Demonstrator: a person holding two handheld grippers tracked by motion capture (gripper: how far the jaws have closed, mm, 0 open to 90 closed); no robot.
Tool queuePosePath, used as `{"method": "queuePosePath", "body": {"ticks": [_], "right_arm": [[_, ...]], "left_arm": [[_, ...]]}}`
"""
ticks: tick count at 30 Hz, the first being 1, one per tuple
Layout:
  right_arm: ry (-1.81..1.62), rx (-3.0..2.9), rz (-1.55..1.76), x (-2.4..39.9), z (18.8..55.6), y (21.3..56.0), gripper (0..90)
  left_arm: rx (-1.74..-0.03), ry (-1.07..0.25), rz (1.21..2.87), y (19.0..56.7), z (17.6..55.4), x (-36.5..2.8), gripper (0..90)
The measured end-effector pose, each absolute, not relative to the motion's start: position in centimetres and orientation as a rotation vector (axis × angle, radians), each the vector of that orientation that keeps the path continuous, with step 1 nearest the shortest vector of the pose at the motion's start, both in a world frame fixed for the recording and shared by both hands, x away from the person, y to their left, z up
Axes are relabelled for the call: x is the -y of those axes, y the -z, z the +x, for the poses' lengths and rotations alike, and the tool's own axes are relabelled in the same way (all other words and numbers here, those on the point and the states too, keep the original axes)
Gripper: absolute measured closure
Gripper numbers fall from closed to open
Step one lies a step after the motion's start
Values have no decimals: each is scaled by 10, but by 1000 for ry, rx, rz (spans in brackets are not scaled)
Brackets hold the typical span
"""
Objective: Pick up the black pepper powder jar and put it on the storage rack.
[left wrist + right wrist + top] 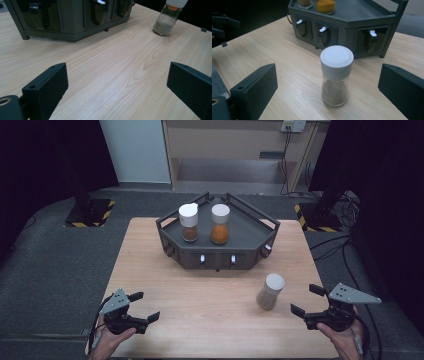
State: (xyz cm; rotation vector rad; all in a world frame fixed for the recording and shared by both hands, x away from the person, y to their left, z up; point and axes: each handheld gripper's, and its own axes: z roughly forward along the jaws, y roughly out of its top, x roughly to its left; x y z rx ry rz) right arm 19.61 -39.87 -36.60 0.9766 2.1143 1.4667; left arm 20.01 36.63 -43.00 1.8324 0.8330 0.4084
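A glass spice jar [270, 291] with a white cap and greyish-brown powder stands upright on the wooden tabletop [200, 310], in front of and to the right of a dark grey angular rack [250, 227]. The right tool [307, 301] sits near the tabletop's right front corner, its jaws spread wide and holding nothing; in the right gripper view the jar [336, 78] stands between them, apart from both. The left tool [145, 307] rests at the left front corner, jaws equally wide and empty. Two more white-capped jars, brown-filled [189, 222] and orange-filled [220, 223], stand on the rack's top shelf.
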Motion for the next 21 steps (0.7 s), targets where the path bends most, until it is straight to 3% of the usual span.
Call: {"method": "queuePosePath", "body": {"ticks": [21], "right_arm": [[-1409, -2148, 936, 396, 211, 338, 31]], "left_arm": [[-838, -409, 1832, 430, 200, -366, 29]]}}
